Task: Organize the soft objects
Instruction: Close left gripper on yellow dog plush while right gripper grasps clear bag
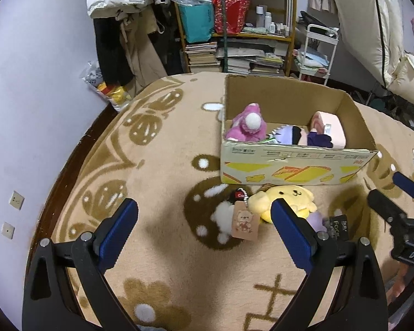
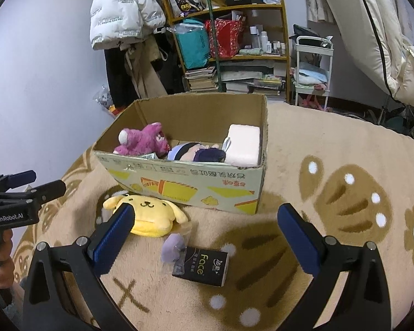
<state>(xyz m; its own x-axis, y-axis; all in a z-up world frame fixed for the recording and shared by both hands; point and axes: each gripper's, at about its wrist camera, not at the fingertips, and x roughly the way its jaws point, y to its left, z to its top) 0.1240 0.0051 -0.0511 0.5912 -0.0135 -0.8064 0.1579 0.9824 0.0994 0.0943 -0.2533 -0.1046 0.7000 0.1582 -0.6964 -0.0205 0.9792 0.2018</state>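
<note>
While three soft things already lie in the open brown cardboard box (image 2: 179,187), both grippers hang spread and empty over the tan patterned blanket (image 2: 331,143).

In the box sit a shaggy pink plush (image 2: 143,140), a doll with pale hair and dark purple clothes (image 2: 196,151) and a pale pink cushion block (image 2: 244,144). Outside, touching its near wall, lies the flat yellow dog-faced plush (image 2: 149,212); at five o'clock from it a small lilac puff in clear wrap (image 2: 174,245) meets a black tissue pack (image 2: 201,266). The right gripper (image 2: 204,237) frames these; the left gripper (image 1: 204,229) frames a tagged keychain charm (image 1: 241,215). The step looks like choosing the next pick: probably closing on the yellow plush and lifting it over the rim at twelve o'clock.
</note>
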